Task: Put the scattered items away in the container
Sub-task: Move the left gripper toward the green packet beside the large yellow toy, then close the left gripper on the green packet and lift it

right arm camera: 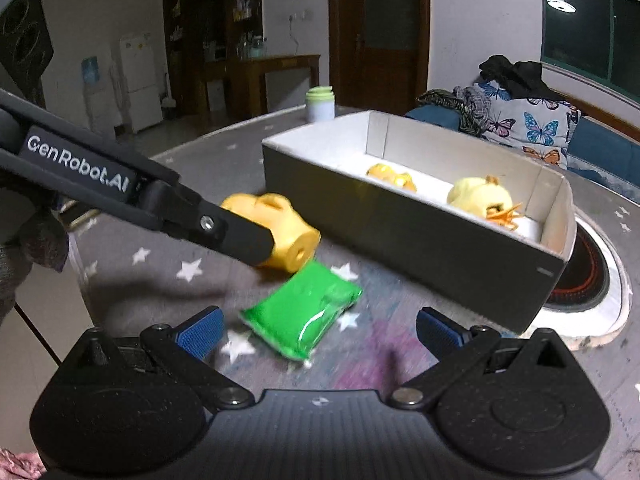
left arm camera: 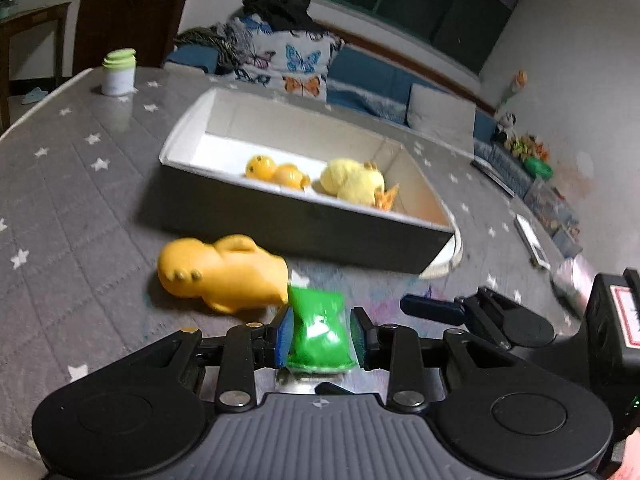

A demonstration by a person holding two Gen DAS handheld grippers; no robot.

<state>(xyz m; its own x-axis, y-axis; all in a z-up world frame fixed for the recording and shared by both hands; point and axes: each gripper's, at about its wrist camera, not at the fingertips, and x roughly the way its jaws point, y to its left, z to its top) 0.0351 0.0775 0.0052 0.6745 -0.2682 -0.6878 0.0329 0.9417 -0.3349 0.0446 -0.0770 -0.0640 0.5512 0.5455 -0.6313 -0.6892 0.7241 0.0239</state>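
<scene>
A green plastic packet lies flat on the grey star-patterned tablecloth. Its far corner is beside an orange hippo-like toy. My left gripper hovers just over the packet, jaws partly apart and framing it. In the right wrist view its finger stands clear above the packet. My right gripper is wide open, with the packet on the cloth ahead of its fingers, untouched. Behind stands the open white-lined box with small orange toys and a yellow plush inside.
A white jar with a green lid stands at the far table edge. A round cooker ring sits under the box's right end. A sofa with a butterfly blanket lies beyond the table.
</scene>
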